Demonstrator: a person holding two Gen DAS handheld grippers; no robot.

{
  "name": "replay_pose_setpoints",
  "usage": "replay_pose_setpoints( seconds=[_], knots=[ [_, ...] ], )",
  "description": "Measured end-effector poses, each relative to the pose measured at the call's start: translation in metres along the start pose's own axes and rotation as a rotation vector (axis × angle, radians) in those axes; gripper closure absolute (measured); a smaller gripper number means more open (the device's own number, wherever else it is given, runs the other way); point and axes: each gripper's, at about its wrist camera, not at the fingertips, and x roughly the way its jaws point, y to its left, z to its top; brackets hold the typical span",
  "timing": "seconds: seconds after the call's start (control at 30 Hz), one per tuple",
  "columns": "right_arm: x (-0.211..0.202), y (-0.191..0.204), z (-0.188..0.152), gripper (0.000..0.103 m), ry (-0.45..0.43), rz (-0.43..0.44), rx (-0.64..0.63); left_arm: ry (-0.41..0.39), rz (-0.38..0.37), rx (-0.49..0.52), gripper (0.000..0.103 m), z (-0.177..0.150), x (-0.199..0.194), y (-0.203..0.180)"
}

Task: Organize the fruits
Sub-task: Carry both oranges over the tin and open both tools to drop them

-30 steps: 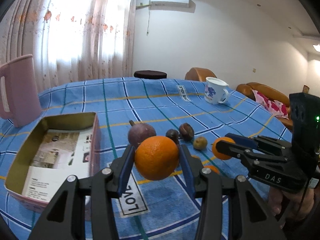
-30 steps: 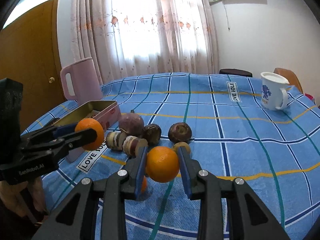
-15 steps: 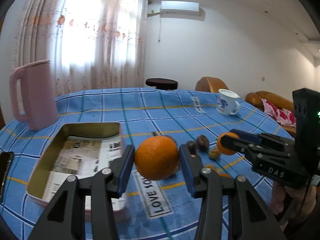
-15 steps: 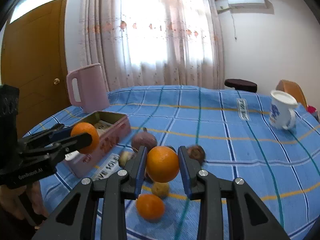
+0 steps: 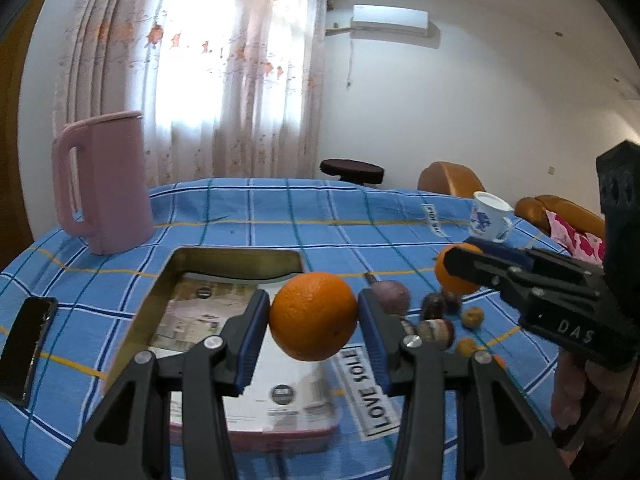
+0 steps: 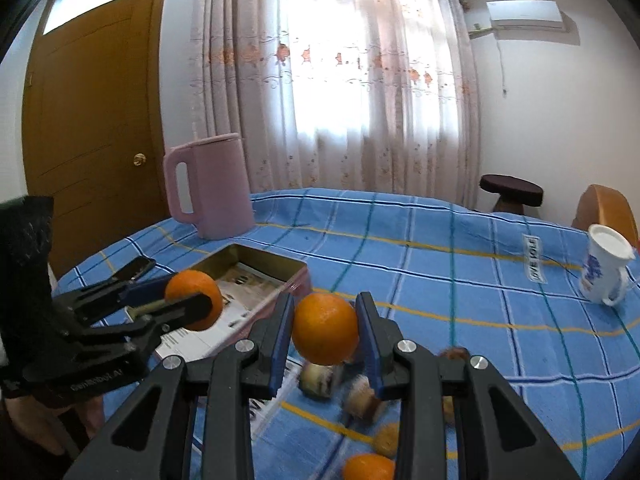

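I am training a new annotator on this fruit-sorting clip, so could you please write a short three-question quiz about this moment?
1. True or false: the left gripper and the right gripper each hold an orange.
2. Multiple choice: what lines the bottom of the tin box? A) fruit B) printed paper C) a cloth
3. Fill in: the tall container standing on the tablecloth beyond the box is a pink ____.

Key:
1. True. The left one clamps the left orange and the right one clamps the right orange, both lifted off the table.
2. B. No fruit shows inside it.
3. Jug.
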Motion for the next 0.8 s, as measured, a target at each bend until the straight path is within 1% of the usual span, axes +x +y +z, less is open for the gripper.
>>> replay_pose_setpoints(
  seconds=[0.2, 0.3, 0.43, 0.57, 0.7, 0.73, 0.8],
  knots=[
    [0.027, 0.022, 0.016, 0.069, 0.019, 0.066, -0.009, 0.018, 0.053, -0.051, 0.056, 0.002, 0.007, 0.036],
    [0.045, 0.04, 0.022, 0.069, 0.038, 0.098, -0.026, 0.023, 0.084, -0.074, 0.056, 0.003, 0.012, 0.055],
    [0.073, 0.062, 0.021, 0.069, 0.077, 0.112, -0.058, 0.045, 0.109, -0.101, 0.056, 0.001, 0.02, 0.078],
    [0.095, 0.075, 0.012, 0.069, 0.123, 0.126, -0.061, 0.053, 0.112, -0.127, 0.056, -0.002, 0.021, 0.09],
    [0.107, 0.09, 0.005, 0.069, 0.155, 0.124, -0.1, 0.055, 0.121, -0.117, 0.056, -0.002, 0.021, 0.093],
    [0.11, 0.091, 0.004, 0.069, 0.161, 0.124, -0.096, 0.059, 0.13, -0.118, 0.055, -0.002, 0.022, 0.094],
    [0.116, 0.091, 0.003, 0.069, 0.184, 0.121, -0.089, 0.064, 0.125, -0.131, 0.055, -0.002, 0.023, 0.097]
  ],
)
